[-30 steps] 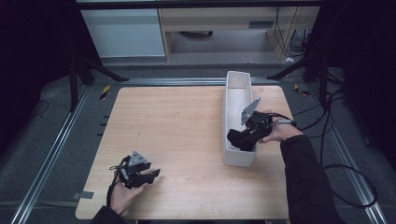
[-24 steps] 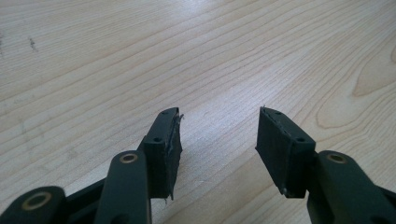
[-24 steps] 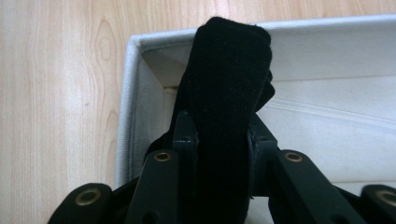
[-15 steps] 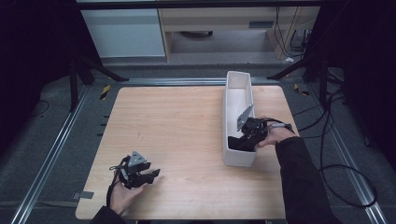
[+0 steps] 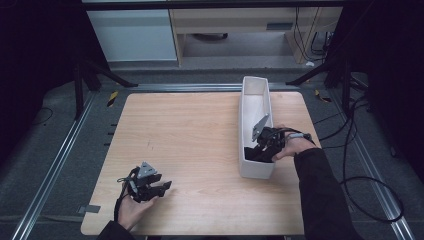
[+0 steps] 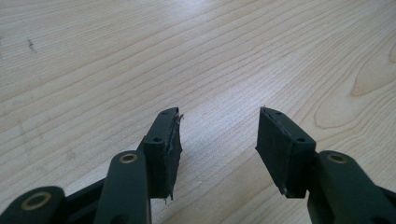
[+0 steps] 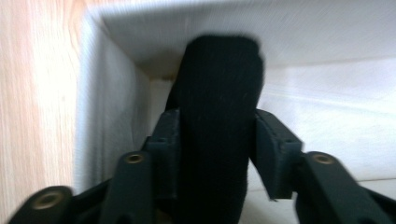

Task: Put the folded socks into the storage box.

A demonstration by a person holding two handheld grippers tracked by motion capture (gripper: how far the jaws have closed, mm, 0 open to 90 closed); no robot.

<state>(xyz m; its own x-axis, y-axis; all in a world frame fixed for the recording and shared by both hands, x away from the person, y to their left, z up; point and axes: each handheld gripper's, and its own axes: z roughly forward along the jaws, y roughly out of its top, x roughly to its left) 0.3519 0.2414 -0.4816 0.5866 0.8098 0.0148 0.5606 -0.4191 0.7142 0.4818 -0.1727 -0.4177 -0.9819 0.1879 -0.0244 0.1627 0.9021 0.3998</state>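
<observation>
A long white bin (image 5: 250, 107) stands on the right side of the wooden table (image 5: 195, 135). My right gripper (image 5: 256, 152) reaches into its near end from the right. A black, soft-looking thing (image 7: 219, 84) stands upright between the jaws against the bin's inner wall (image 7: 327, 116). The right gripper (image 7: 217, 135) has just been opening: a sliver of light shows between the right pad and the black thing (image 5: 250, 155). My left gripper (image 5: 163, 186) rests low at the front left of the table, open and empty (image 6: 219, 126).
Bare wood (image 6: 140, 46) lies ahead of the left jaws. Metal rails (image 5: 60, 150) run along the table's sides, and black cables (image 5: 360, 165) trail over the floor at the right. Cabinets (image 5: 135, 35) stand behind the table.
The right gripper has sunk a little deeper into the bin's near end, and its jaws have spread. The left hand has stayed put.
</observation>
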